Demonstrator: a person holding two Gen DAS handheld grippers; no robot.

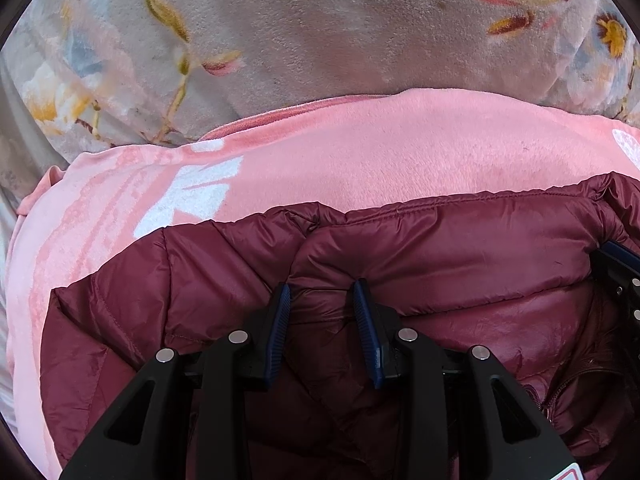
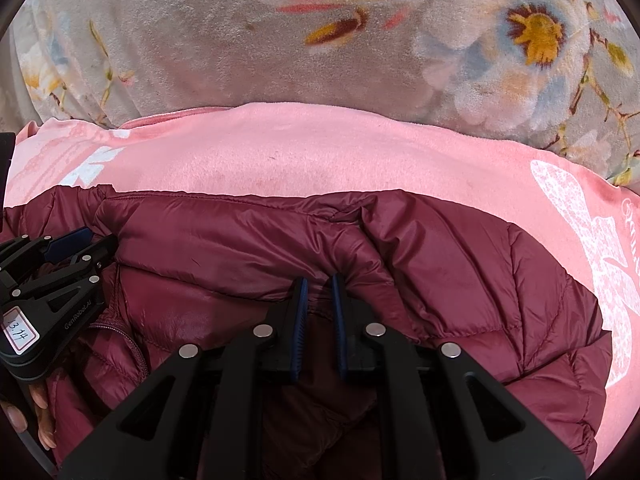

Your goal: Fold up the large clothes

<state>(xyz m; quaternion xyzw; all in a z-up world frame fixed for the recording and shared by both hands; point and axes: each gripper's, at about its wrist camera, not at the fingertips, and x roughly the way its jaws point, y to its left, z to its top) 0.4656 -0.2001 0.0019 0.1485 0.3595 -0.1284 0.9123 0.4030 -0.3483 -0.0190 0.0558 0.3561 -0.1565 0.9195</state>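
A maroon puffer jacket (image 1: 460, 256) lies spread on a pink blanket (image 1: 360, 152), its quilted edge running across both views. My left gripper (image 1: 322, 290) is shut on a puffy fold of the jacket, with fabric bunched between its blue pads (image 1: 282, 312). The right gripper (image 2: 319, 283) is shut on another fold of the same jacket (image 2: 460, 264), its pads close together. In the right wrist view the left gripper (image 2: 94, 242) shows at the left edge, a hand (image 2: 40, 396) beneath it. The jacket's zipper (image 2: 124, 332) lies between the two grippers.
The pink blanket (image 2: 320, 148) bears white printed patterns (image 2: 592, 248) at its right and left sides. Behind it lies a grey plush bedspread (image 2: 192, 40) with large flowers. Part of the right gripper's body (image 1: 624, 276) shows at the right edge of the left wrist view.
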